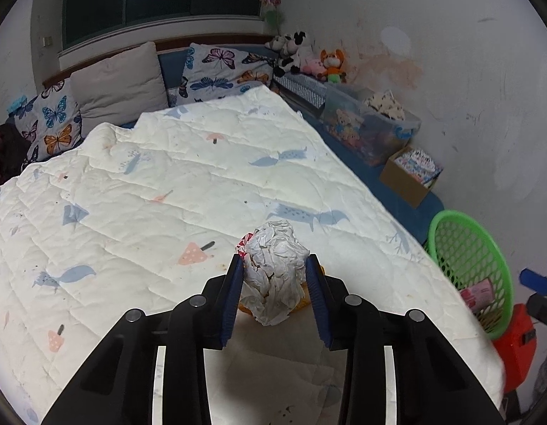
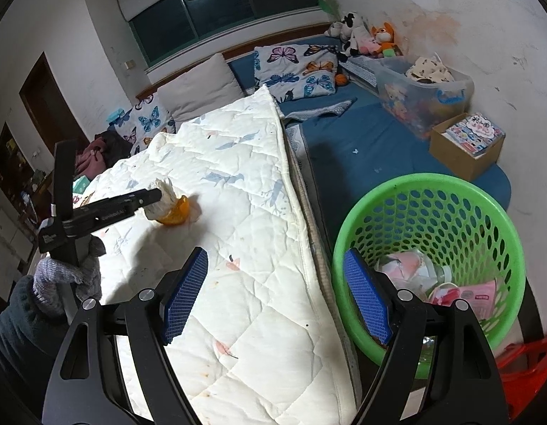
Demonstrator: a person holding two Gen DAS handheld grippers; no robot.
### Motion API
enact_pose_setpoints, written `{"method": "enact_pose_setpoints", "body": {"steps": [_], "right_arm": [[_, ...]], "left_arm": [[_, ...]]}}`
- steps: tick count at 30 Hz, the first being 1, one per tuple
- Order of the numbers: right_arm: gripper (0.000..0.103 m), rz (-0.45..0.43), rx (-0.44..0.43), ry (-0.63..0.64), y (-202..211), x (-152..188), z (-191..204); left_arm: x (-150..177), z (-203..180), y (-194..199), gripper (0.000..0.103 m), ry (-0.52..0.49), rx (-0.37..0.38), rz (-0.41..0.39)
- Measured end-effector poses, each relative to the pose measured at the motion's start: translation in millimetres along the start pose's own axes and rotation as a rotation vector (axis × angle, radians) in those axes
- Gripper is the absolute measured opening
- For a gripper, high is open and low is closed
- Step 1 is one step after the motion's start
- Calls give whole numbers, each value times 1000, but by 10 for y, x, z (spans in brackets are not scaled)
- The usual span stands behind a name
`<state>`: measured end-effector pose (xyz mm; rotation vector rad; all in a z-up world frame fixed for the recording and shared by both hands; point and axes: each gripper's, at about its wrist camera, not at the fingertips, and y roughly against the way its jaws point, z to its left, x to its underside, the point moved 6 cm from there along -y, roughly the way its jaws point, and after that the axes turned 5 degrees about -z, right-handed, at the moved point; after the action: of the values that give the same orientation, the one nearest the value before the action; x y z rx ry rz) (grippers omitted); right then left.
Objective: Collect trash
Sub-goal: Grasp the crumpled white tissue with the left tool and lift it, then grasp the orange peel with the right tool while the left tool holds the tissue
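Note:
A crumpled white paper wad [image 1: 273, 265] sits on an orange plastic piece [image 1: 303, 302] on the white quilt. My left gripper [image 1: 274, 258] is shut on the wad, one blue pad pressing each side. The right wrist view shows that gripper [image 2: 156, 194] side-on, with the wad [image 2: 165, 194] and the orange piece [image 2: 178, 212] at its tip. My right gripper [image 2: 276, 253] stands open and empty above the bed's edge, beside the green mesh basket [image 2: 429, 184]. That basket holds pink wrappers [image 2: 479, 292] and also shows in the left wrist view [image 1: 461, 217].
The quilt [image 2: 259, 177] covers the bed's left half, over a blue sheet [image 2: 362, 141]. A clear storage bin [image 2: 422, 95] and a cardboard box [image 2: 461, 152] stand by the wall. A gloved hand [image 2: 61, 279] holds the left gripper. A red object [image 2: 528, 372] lies at lower right.

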<state>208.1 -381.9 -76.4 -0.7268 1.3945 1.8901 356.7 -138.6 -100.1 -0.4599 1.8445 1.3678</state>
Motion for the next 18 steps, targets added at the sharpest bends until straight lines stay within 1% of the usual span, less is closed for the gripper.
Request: {"method": "enact_pose_setpoints", "body": {"steps": [4, 10, 18], "right_arm": [[79, 10, -12, 26, -69, -17, 114], [79, 36, -46, 113, -304, -39, 470], [79, 96, -99, 223, -848, -48, 1042]], "left_arm": [[-62, 96, 213, 35, 23, -2, -35], [-73, 335, 491, 35, 55, -37, -48], [-10, 701, 852, 35, 77, -87, -67]]}}
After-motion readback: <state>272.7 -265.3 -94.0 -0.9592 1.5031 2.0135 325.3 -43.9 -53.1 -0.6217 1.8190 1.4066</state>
